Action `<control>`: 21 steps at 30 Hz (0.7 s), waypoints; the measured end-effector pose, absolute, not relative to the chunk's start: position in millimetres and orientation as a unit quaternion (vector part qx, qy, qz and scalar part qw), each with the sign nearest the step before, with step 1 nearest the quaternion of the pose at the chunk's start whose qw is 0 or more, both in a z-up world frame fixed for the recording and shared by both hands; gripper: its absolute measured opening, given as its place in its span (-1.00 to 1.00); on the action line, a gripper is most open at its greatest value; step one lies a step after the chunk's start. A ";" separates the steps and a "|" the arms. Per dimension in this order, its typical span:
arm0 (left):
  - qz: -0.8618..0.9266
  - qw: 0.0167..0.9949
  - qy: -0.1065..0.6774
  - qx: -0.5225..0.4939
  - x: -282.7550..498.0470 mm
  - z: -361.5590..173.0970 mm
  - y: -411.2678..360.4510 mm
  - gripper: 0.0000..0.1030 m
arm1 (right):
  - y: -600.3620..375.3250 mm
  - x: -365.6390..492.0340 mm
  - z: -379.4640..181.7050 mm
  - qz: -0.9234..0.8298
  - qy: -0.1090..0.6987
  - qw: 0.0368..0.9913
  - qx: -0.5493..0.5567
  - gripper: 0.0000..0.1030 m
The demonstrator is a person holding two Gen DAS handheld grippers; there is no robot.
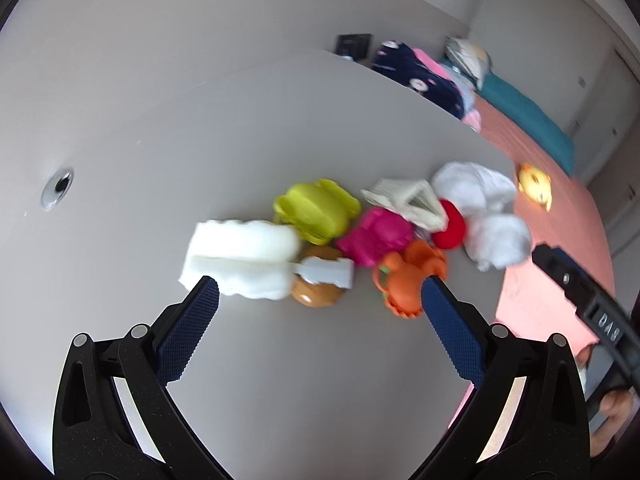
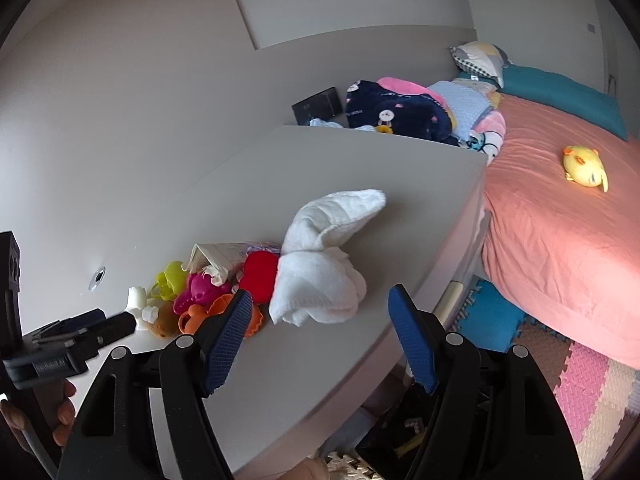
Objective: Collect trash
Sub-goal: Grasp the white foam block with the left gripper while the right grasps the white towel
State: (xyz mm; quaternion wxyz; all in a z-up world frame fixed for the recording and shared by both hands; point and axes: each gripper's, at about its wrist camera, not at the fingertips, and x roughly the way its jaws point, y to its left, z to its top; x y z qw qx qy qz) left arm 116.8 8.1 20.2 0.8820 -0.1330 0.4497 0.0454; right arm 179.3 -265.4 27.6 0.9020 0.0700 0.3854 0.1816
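Observation:
A pile of small things lies on the grey desk [image 1: 160, 140]: a white foam-like piece [image 1: 244, 256], a yellow-green plastic toy [image 1: 316, 208], a pink toy [image 1: 376, 234], an orange toy [image 1: 404, 276], a red round piece [image 1: 452, 220], crumpled paper packaging [image 1: 408, 198] and a white cloth [image 1: 484, 208]. My left gripper [image 1: 320, 290] is open and empty just before the pile. My right gripper [image 2: 320, 300] is open and empty, close in front of the white cloth [image 2: 320, 264]. The pile [image 2: 208, 288] lies left of it.
A cable hole [image 1: 58, 186] is in the desk at the left. A bed with a pink sheet [image 2: 560, 220], a yellow plush [image 2: 586, 168], blankets [image 2: 400, 112] and a teal pillow stands right of the desk. Foam floor mats [image 2: 580, 380] lie below.

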 end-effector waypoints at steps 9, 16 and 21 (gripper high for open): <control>0.141 0.838 0.455 -0.267 138.8 4.1 53.5 0.90 | -253.4 199.7 15.2 0.185 0.392 0.899 0.068 0.39; 0.192 0.789 0.467 -0.349 152.5 -18.3 71.9 0.90 | -247.2 213.6 4.7 0.180 0.401 0.896 0.058 0.39; 0.220 0.774 0.465 -0.369 155.3 -23.8 75.7 0.78 | -244.6 220.5 -0.2 0.178 0.405 0.895 0.052 0.39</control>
